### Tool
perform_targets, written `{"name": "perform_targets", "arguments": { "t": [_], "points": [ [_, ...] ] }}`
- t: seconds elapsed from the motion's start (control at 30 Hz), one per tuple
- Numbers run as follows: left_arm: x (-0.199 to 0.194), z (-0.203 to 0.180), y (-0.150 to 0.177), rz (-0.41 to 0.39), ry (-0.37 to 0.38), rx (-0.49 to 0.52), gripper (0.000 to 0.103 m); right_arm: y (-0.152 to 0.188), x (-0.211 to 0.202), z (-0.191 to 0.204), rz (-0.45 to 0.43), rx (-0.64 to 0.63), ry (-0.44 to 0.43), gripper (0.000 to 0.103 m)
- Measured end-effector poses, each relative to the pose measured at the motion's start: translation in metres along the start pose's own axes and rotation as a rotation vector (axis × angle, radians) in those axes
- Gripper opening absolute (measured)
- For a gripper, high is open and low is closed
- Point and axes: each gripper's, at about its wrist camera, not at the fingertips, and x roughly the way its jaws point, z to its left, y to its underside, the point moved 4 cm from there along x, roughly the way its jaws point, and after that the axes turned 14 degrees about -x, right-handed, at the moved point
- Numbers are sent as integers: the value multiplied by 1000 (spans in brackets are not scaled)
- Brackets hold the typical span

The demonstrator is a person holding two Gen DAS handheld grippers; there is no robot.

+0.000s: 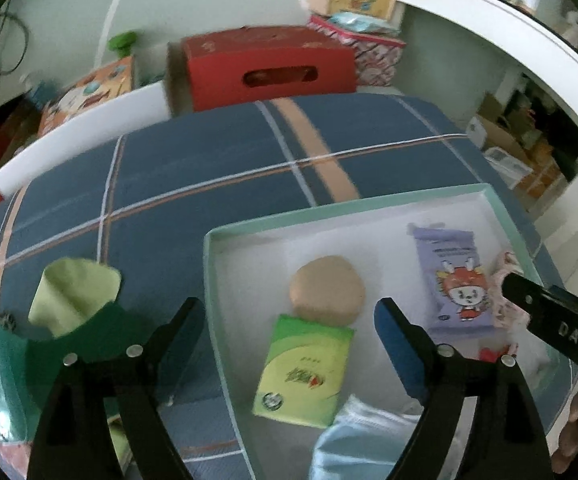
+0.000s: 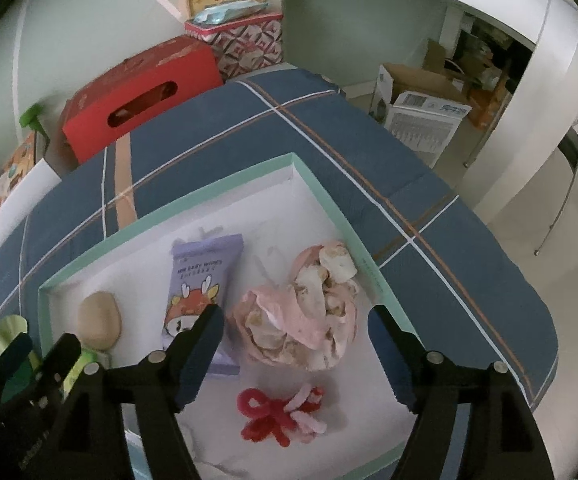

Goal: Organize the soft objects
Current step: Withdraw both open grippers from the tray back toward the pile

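Plaid bedding (image 1: 209, 168) carries my tray (image 2: 329, 200) of wipes (image 2: 205, 280), puff (image 1: 327, 290) and tissues (image 1: 305, 372); both claws (image 1: 285, 344) (image 2: 297, 344) gape, empty.

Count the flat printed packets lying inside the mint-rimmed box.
2: a purple wipes packet near the box's middle, and a green tissue packet beside the tan pad. Others may be hidden under the claws.

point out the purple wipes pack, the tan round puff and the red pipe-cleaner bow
purple wipes pack (image 2: 199, 300): right wrist view, on the cartoon print on its front.
tan round puff (image 1: 327, 290): left wrist view, middle of its top face.
red pipe-cleaner bow (image 2: 267, 414): right wrist view, on a red loop.
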Motion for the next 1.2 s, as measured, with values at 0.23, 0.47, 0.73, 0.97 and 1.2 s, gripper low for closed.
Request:
{"name": "perform_targets", "arguments": {
  "t": [0.23,0.47,0.73,0.97,1.2],
  "points": [
    [-5,17,1,19,-22,-67,87,2,-5,8,-6,-29,0,84],
    [-18,28,2,8,-12,-106,99,2,-17,15,-30,-38,9,98],
    [-41,45,-1,-31,-16,-142,100,1,-27,36,-58,-97,2,102],
    [-58,62,-5,-57,-28,-175,100,0,-35,53,-76,-134,-19,103],
    [-82,85,-7,-96,-50,-220,100,2,-38,73,-84,-174,-55,103]
  ]
}}
